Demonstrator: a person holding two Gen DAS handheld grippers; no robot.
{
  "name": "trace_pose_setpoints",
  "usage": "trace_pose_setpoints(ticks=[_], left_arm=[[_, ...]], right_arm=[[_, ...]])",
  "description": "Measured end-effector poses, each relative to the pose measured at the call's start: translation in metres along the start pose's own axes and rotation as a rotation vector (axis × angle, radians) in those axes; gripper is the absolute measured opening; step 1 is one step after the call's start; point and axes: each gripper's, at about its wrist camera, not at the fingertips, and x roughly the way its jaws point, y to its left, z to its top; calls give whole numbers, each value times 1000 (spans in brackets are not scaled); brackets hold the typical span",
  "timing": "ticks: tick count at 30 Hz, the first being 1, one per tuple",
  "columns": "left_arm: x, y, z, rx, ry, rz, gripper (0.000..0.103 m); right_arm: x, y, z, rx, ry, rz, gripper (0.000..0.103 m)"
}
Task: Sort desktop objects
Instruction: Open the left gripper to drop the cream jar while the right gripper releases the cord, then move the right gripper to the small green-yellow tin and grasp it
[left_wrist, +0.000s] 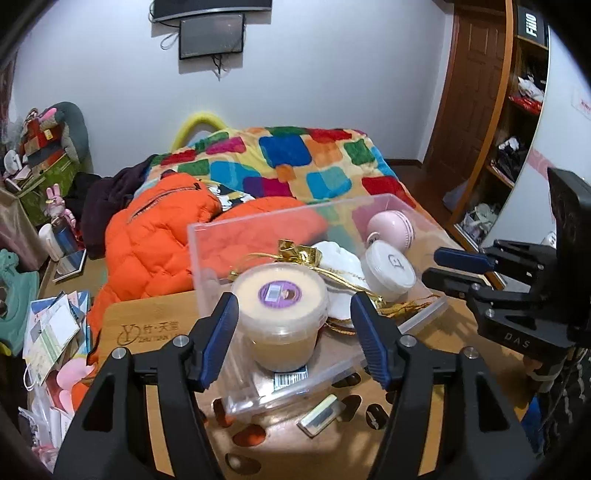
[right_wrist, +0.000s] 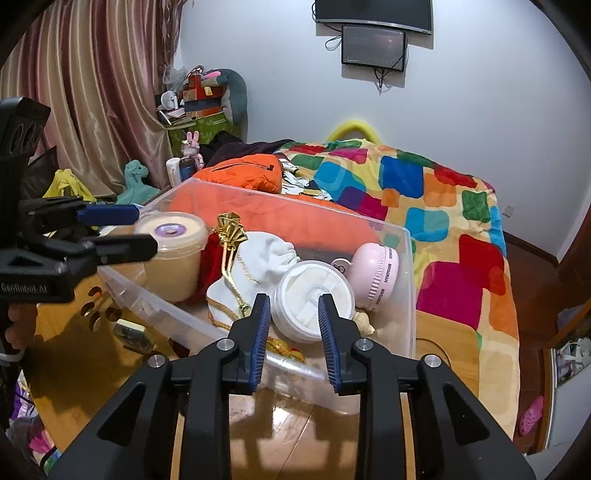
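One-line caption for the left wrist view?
Open left gripper straddles a cream tub in the clear bin.

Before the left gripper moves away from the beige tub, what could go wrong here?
The left gripper is open around the beige tub; a sideways pull might tip it onto the gold ribbon. The clear bin is crowded, so the white jar leans. The right gripper may bump the bin's wall.
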Motion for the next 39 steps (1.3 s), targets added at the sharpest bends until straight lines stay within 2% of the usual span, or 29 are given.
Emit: trace_pose_setpoints(ticks=[2, 7, 9, 19, 32, 39], left_arm=[[-6, 2, -2, -2, -6, 13, 64], [-19, 4, -9, -1, -23, 44, 71], [-25, 5, -14, -6, -27, 49, 73], [-36, 9, -41, -14, -18, 72, 80], [-30, 26, -77, -40, 38, 88, 81], [-23, 32, -91, -26, 53, 68, 81]], right_arm=[[-7, 3, -1, -3, -8, -7, 25], [-24, 8, -3, -11, -31, -29, 37], [-33, 10, -6, -10, -45, -33, 38], [-54, 27, -22, -10, -51, -16, 38], [-23, 70, -36, -9, 42, 72, 38], [5, 95, -36, -34, 104, 111, 38]])
